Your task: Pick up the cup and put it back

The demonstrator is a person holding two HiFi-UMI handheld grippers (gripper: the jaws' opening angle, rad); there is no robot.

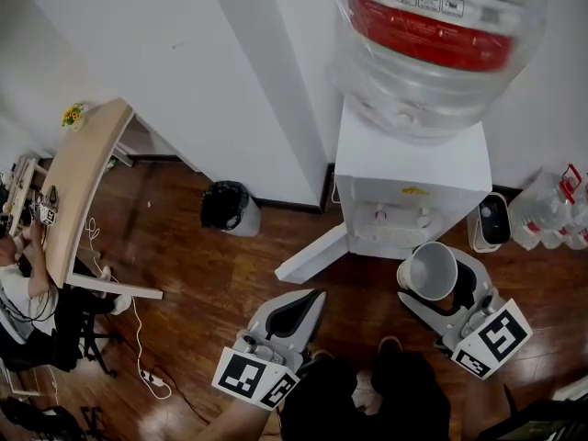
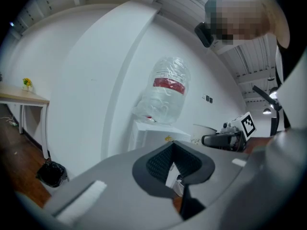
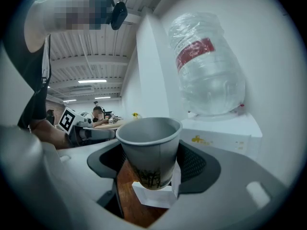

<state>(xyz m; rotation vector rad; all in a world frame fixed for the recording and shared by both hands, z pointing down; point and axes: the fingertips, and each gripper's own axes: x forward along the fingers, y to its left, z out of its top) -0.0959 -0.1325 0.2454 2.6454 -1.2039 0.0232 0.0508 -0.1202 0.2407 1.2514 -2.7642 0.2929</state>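
A grey paper cup (image 1: pixel 427 269) stands upright between the jaws of my right gripper (image 1: pixel 439 281), which is shut on it in front of the white water dispenser (image 1: pixel 409 186). In the right gripper view the cup (image 3: pixel 149 150) fills the middle, with the pads pressing its lower sides around my right gripper (image 3: pixel 151 174); a dark print shows near its base. My left gripper (image 1: pixel 315 294) hangs lower left of the dispenser, shut with nothing in it. Its view shows my left gripper (image 2: pixel 176 170) with only a thin slit between the jaws.
A large clear water bottle (image 1: pixel 432 35) sits on top of the dispenser. A white panel (image 1: pixel 310 255) juts out from the dispenser's lower left. A black bin (image 1: pixel 228 207) stands by the wall. A wooden desk (image 1: pixel 83 182) with a seated person is far left; spare bottles (image 1: pixel 551 211) are right.
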